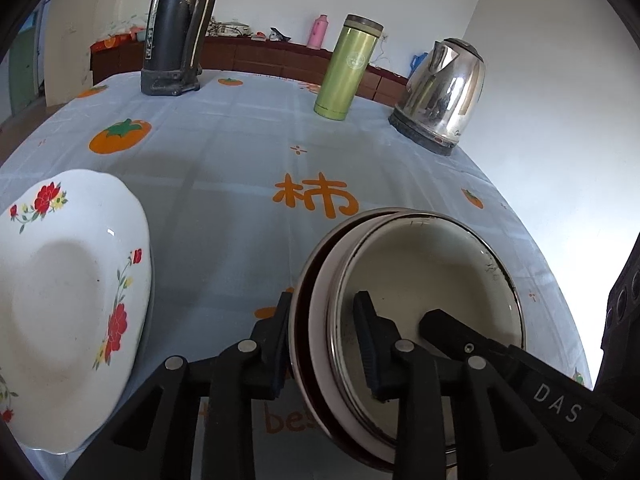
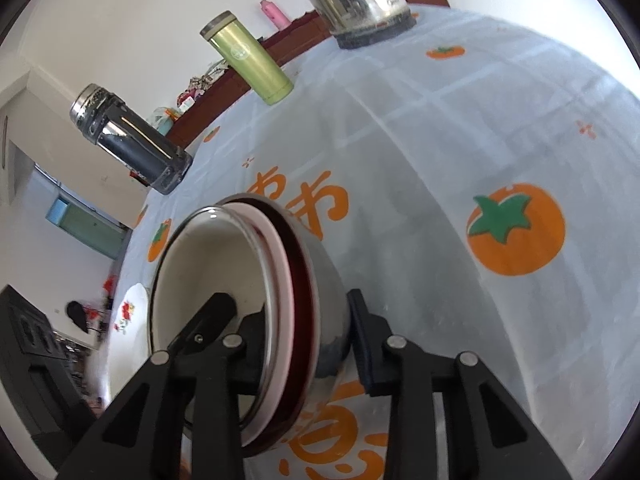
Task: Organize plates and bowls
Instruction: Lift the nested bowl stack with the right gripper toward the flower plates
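Observation:
A stack of nested bowls sits on the table at the lower right of the left wrist view: a cream enamel bowl inside a pink one inside a steel one. My left gripper straddles the stack's left rim, one finger inside and one outside. My right gripper straddles the opposite rim of the stack the same way, and its finger shows inside the bowl. A white flowered plate lies at the left.
A black thermos, a green flask and a steel kettle stand along the table's far edge. The tablecloth is pale blue with orange persimmons. A wooden cabinet stands behind.

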`<state>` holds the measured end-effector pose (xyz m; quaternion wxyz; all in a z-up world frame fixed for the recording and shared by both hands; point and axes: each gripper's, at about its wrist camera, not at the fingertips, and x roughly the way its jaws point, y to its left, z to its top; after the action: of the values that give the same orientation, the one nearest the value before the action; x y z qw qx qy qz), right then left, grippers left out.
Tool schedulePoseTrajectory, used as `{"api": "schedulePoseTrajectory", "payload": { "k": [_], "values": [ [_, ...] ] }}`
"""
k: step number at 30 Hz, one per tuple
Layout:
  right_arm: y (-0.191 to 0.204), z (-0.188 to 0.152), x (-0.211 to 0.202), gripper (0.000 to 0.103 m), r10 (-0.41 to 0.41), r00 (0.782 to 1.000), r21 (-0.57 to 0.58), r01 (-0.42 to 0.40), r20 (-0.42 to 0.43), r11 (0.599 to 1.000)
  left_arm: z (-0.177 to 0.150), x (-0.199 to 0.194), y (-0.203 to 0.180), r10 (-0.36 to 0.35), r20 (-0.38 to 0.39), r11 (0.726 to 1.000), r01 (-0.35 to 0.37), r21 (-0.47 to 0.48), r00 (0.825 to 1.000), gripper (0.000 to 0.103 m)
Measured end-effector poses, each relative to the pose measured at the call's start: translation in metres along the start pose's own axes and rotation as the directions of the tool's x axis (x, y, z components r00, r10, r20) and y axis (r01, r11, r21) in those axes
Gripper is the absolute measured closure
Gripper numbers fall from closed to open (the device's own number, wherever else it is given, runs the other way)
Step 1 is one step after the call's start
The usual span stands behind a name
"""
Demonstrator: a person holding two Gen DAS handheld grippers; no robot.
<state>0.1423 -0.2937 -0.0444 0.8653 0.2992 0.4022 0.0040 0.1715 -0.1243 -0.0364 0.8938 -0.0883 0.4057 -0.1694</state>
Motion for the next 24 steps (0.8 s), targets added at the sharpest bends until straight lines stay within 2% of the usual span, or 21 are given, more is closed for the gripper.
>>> {"api": "schedulePoseTrajectory", "payload": {
  "k": [9,24],
  "values": [
    [0.007,-0.004,-0.001,0.071,-0.006,1.0,-0.034,0.006,0.002,0.999,-0.003,-0.007,0.008,0.01,0.006,0.999,-0.01,-0.039,1.0,0.071],
    [0.021,-0.011,-0.012,0.071,0.074,0.997,-0.044,-0.074,0.014,0.996,-0.004,-0.037,0.009,0.084,0.074,0.996,-0.082,-0.026,0.994,0.071]
  ]
}}
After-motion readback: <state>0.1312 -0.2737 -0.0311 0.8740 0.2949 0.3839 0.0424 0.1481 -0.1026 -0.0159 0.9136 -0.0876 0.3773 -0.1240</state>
